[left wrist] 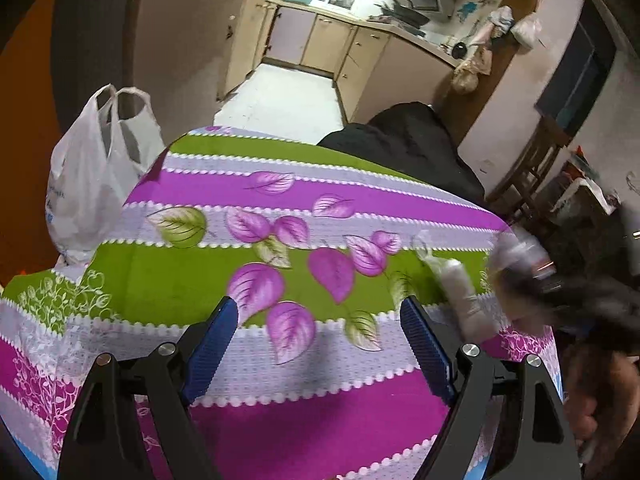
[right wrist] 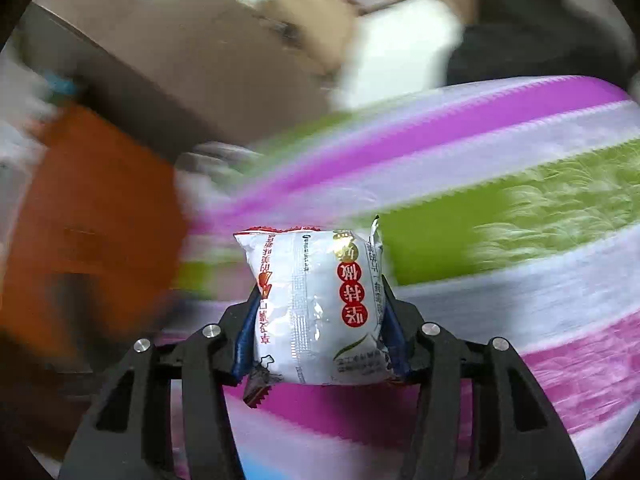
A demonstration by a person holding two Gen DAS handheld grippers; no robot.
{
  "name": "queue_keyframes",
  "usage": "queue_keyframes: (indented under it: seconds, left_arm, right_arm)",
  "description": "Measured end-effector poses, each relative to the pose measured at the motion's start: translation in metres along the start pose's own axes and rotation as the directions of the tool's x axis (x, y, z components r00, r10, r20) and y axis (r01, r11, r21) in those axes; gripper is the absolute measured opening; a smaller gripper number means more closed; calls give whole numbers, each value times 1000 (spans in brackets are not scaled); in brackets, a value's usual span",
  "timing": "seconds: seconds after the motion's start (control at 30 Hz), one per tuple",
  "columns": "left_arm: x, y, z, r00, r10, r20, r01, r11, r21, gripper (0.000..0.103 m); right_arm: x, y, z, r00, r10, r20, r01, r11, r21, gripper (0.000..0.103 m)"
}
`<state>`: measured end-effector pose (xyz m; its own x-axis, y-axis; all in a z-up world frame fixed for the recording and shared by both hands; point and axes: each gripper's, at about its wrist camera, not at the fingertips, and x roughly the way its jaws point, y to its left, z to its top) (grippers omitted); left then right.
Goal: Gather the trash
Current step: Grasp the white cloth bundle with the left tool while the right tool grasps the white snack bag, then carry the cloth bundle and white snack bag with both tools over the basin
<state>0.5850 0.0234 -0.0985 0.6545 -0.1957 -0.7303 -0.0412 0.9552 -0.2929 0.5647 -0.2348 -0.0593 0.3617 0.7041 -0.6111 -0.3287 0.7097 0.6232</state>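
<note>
Right claw (right wrist: 318,312) grips a snack packet (right wrist: 316,308).
Left claw (left wrist: 320,344) spread wide above the desk (left wrist: 320,420); white bag (left wrist: 92,176) beyond.

tablecloth (left wrist: 280,168): purple, green, lilac stripes, leaf print | packet (right wrist: 318,304): white, red characters | bag (left wrist: 92,184): white

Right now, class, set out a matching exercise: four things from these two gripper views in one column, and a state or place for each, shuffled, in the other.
Things:
1. left gripper
2. right gripper
3. white plastic bag
4. tablecloth

States or places:
A. beyond the table's far left edge
B. jaws apart, holding nothing
C. striped purple, green and white
D. shut on a snack packet

Pairs: 1-B, 2-D, 3-A, 4-C
</note>
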Motion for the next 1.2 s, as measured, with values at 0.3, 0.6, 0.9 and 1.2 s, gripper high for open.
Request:
queue_keyframes:
  seconds: [0.3, 0.6, 0.9, 1.2]
  left_arm:
    - [35, -49, -7, 994, -61, -91, 67, 996, 66, 83]
    - [79, -121, -19, 990, 107, -91, -81, 966, 245, 72]
    - [71, -107, -30, 991, 136, -13, -129, 965, 230, 20]
    - [-6, -84, -42, 979, 111, 170, -144, 970, 197, 20]
  right_arm:
    - [-24, -22, -16, 990, -135, 45, 134, 991, 24, 50]
    - [-36, -39, -35, 984, -162, 70, 158, 986, 52, 50]
    - [-51, -32, -54, 942, -311, 130, 319, 946, -50, 50]
    - [-52, 15, -77, 821, -461, 336, 540, 819, -193, 50]
